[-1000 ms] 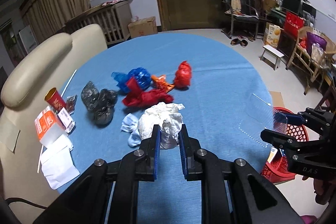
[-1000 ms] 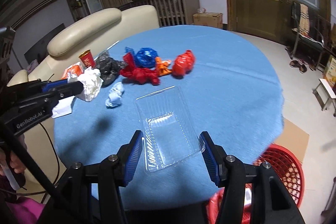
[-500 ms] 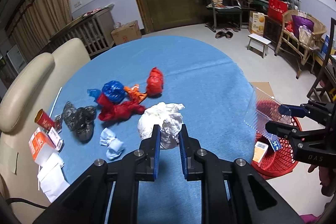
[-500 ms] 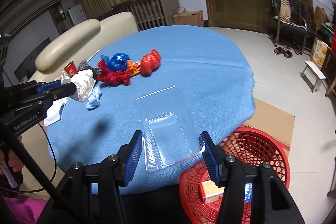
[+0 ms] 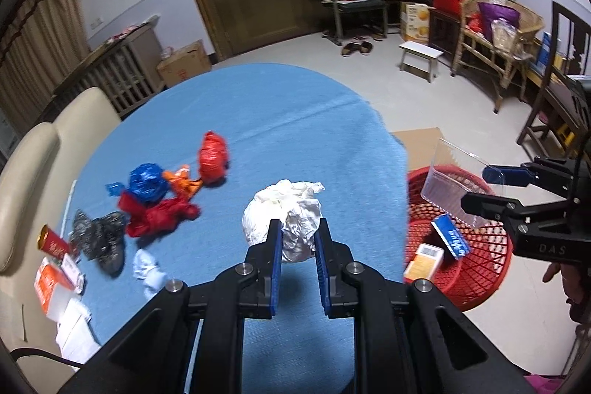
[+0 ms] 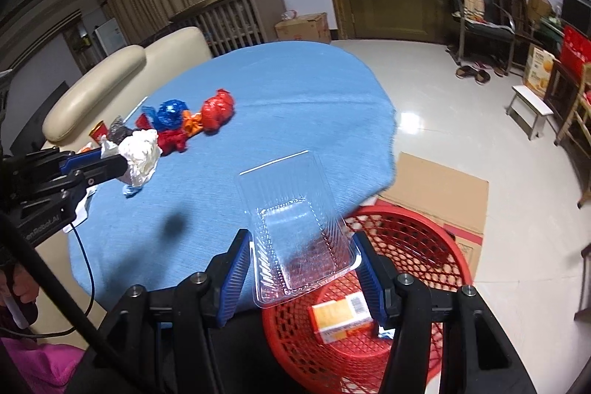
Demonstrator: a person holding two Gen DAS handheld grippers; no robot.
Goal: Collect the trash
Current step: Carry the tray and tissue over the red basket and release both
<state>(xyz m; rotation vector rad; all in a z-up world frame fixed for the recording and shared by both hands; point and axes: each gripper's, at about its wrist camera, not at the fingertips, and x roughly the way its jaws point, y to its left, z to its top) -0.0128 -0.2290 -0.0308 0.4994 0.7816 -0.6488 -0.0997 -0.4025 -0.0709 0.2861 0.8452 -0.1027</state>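
Left gripper (image 5: 298, 242): clamped on a white crumpled wad (image 5: 286, 213), carried above the tabletop (image 5: 280, 120).
Right gripper (image 6: 303, 268): closed on a clear plastic tray (image 6: 299, 228), pads pressing its two long sides.
Tray position: tilted over the red basket (image 6: 406, 246), which stands on the floor beyond the tabletop edge.
Basket contents: an orange carton (image 6: 341, 316); a blue-and-white packet (image 5: 450, 235), label unreadable.
Ahead and left of the left gripper: red, blue, orange and dark crumpled bags (image 5: 159, 205) on the tabletop.
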